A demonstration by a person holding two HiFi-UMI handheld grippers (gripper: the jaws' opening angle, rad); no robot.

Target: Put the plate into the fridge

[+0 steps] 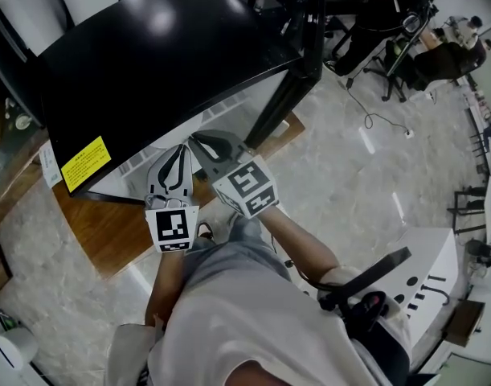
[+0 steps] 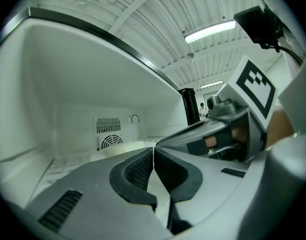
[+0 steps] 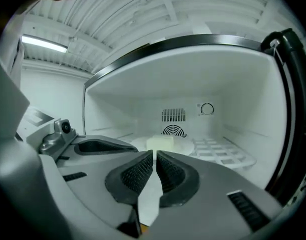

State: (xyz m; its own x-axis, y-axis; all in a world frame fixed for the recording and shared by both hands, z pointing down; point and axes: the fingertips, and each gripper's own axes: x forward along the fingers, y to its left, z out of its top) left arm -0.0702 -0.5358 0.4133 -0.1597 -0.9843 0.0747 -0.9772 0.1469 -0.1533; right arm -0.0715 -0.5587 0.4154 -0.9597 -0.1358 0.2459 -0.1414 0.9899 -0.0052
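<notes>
A small fridge [image 1: 165,47] with a black top stands open in front of me. Inside, a white plate [image 3: 187,145] lies on the floor of the compartment with a pale block [image 3: 160,142] on it, below the round fan vent [image 3: 174,130]. In the left gripper view, the plate [image 2: 121,147] peeks out behind the jaws. My left gripper [image 1: 181,151] and right gripper [image 1: 195,140] are side by side at the fridge's mouth, short of the plate. Both sets of jaws are shut with nothing between them. The right gripper's marker cube [image 2: 255,86] shows beside the left one.
The open black door [image 1: 303,51] stands to the right, its seal [image 3: 293,109] at the edge of the right gripper view. A white wire shelf [image 3: 228,156] lies right of the plate. The fridge rests on a wooden board [image 1: 100,232]. Chairs and people [image 1: 406,47] are at back right.
</notes>
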